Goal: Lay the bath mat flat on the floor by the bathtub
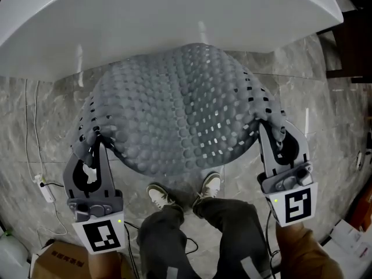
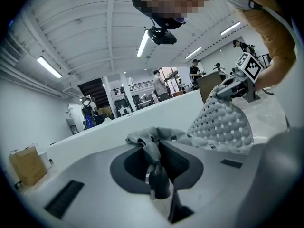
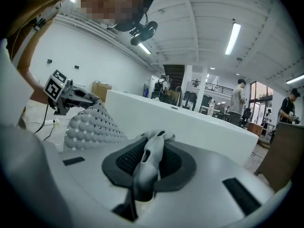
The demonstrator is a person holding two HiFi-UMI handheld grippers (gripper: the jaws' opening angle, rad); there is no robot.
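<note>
1. Head view: I am holding the mat (image 1: 180,109) by its two near corners, just in front of the tub (image 1: 163,22). The left gripper (image 1: 95,139) is pinching the left corner and the right gripper (image 1: 272,128) is pinching the right one. The mat is humping up between them like a dome, and its far edge is sitting close against the tub's side. I cannot tell how much of it is touching the floor (image 1: 331,115). My shoes are standing just behind the near edge.

2. Left gripper view: the jaws are pressing together on a bunched fold of mat, with the cloth wedged deep between the pads. The rest of the mat is running off to the right, towards the other gripper. The tub's white wall is standing straight ahead.

3. Right gripper view: these jaws are also clamping a rolled-up corner of mat. It is squeezed thin between the pads and spilling over the tips. The tub is lying ahead here too.

4. Judging the step: I am thinking the hump is the problem. I should be drawing both corners apart and towards me, low and level, until the middle is settling flat. Both near corners should be touching the floor before I let either go. I should be stepping my feet back so that the near edge is not landing on them.
</note>
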